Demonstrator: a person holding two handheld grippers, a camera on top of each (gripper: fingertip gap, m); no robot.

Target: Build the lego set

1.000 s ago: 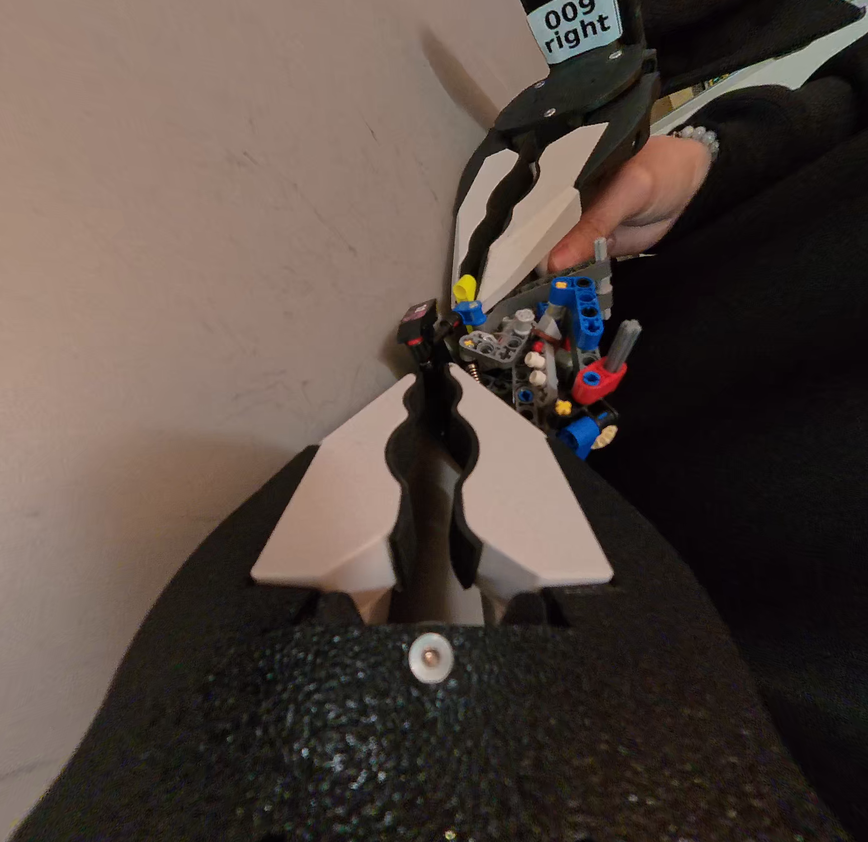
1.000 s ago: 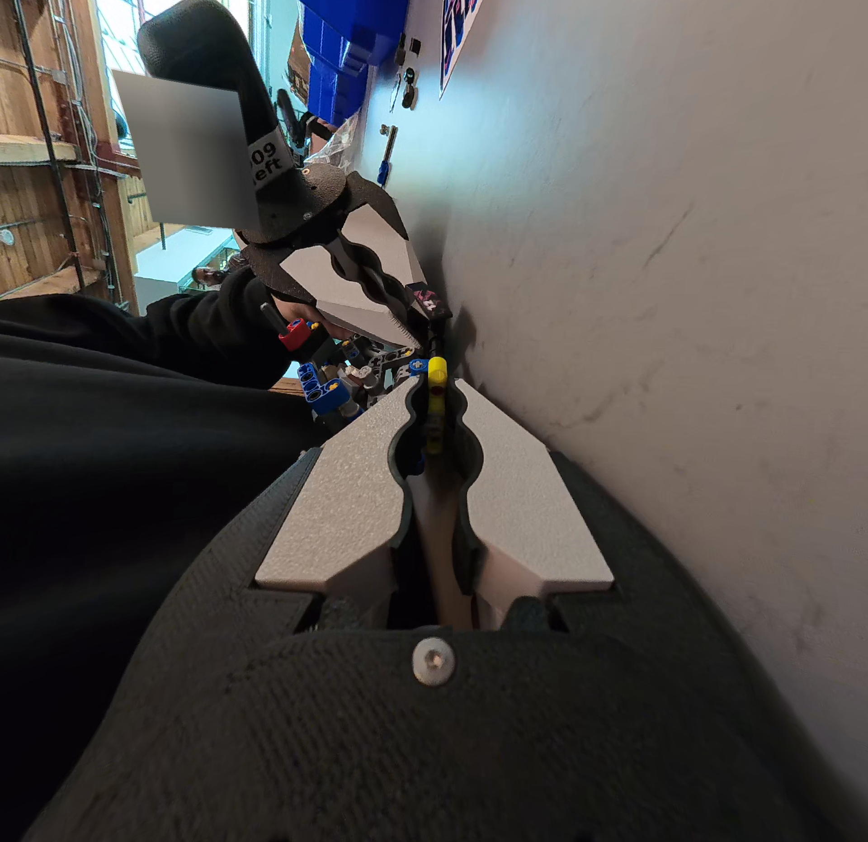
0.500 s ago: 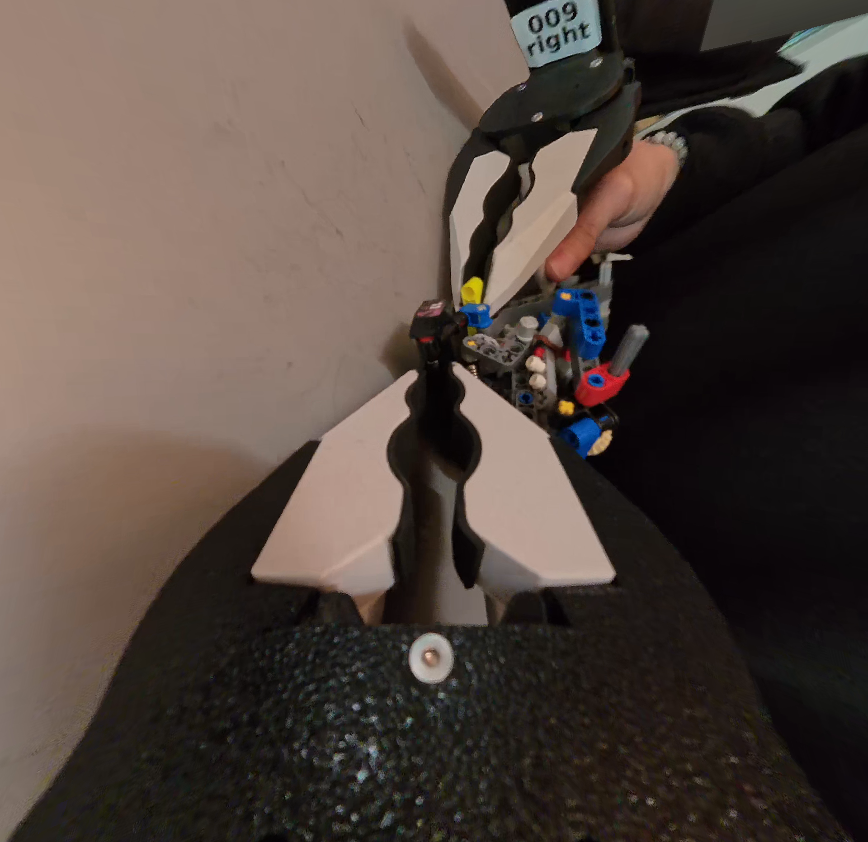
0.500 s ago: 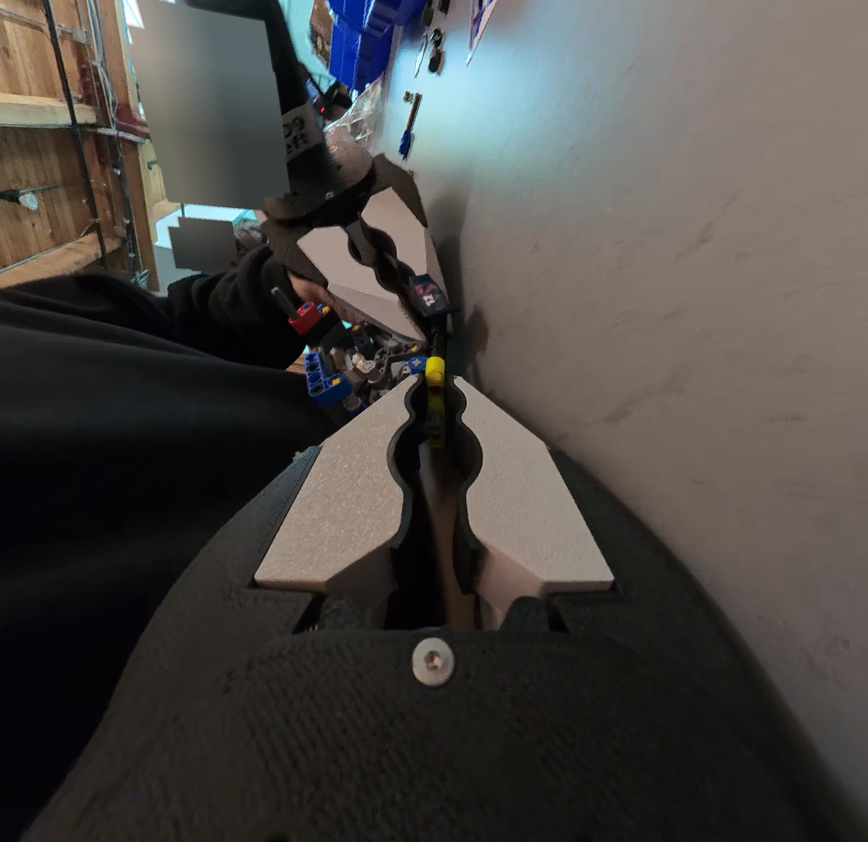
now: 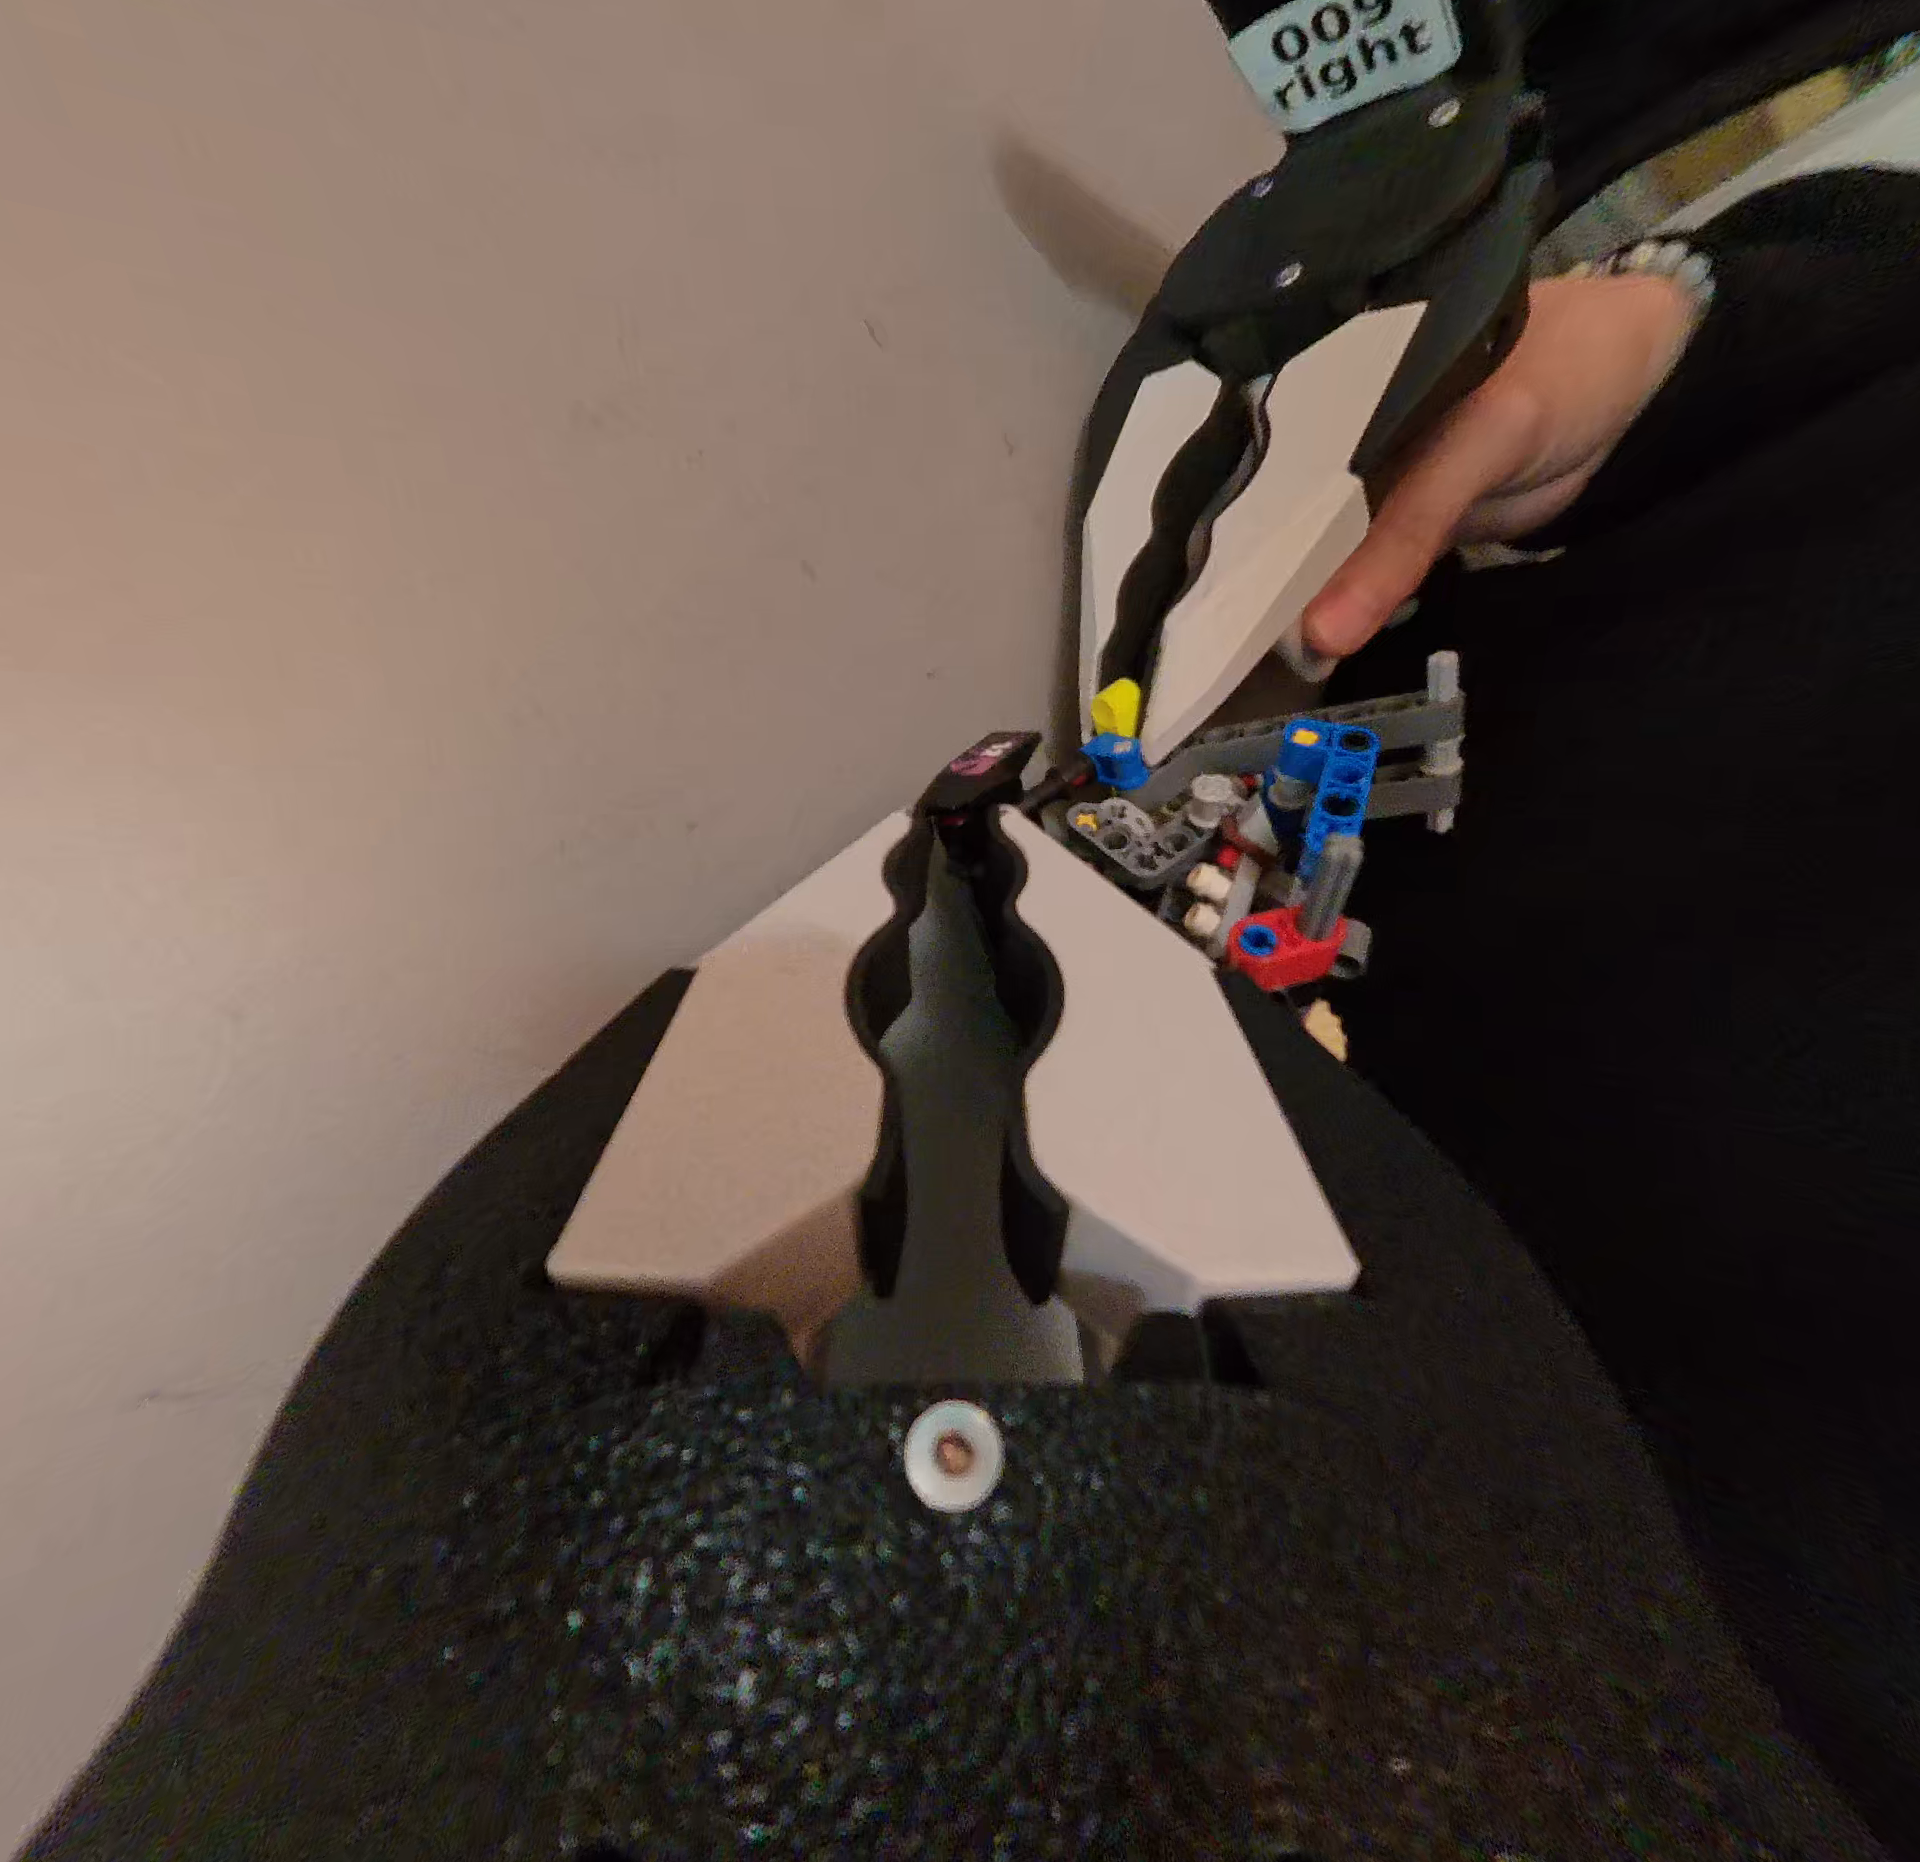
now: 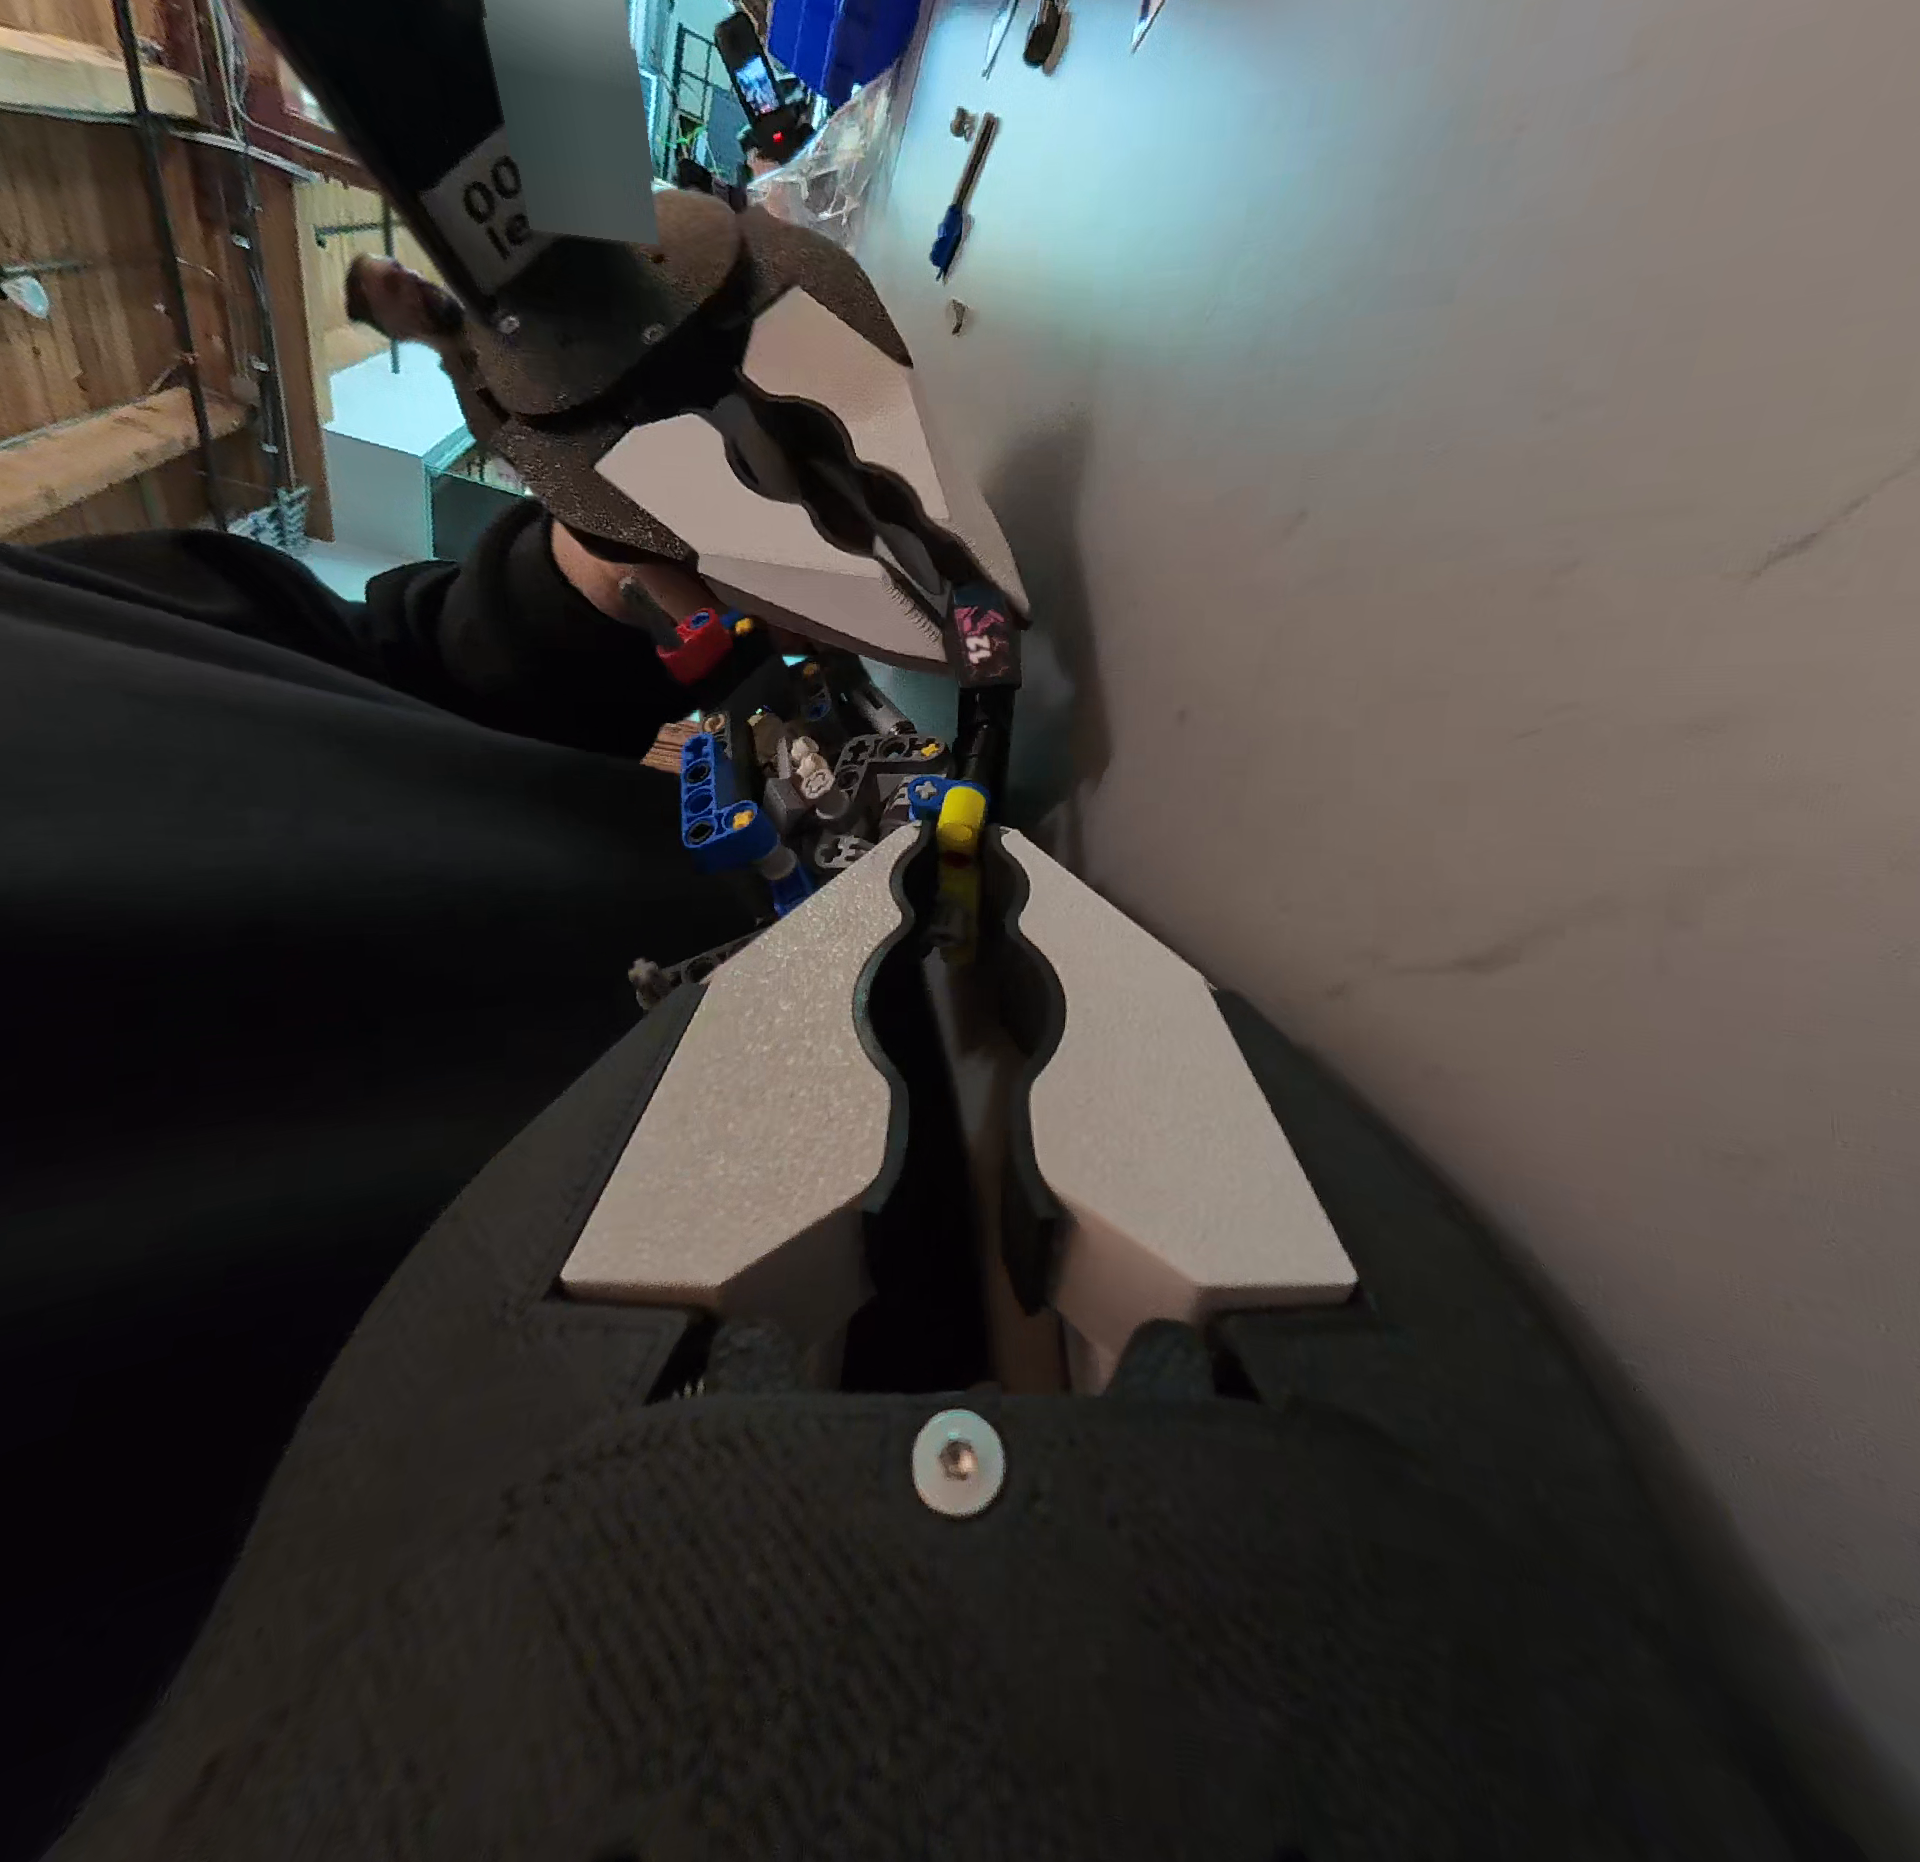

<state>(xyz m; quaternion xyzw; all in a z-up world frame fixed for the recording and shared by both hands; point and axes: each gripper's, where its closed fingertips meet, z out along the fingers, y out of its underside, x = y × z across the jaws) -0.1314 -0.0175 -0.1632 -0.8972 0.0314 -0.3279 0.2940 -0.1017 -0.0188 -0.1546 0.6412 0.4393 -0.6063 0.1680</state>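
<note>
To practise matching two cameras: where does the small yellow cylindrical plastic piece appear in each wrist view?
Left wrist view: yellow piece upper right of centre, at the far gripper's tips.
Right wrist view: yellow piece at centre, between this view's own fingertips.
Shared landmark: blue connector touching it.

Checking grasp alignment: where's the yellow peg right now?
The yellow peg sits between the right hand-held gripper's fingertips, against the blue connector, close to the pale wall.
</note>
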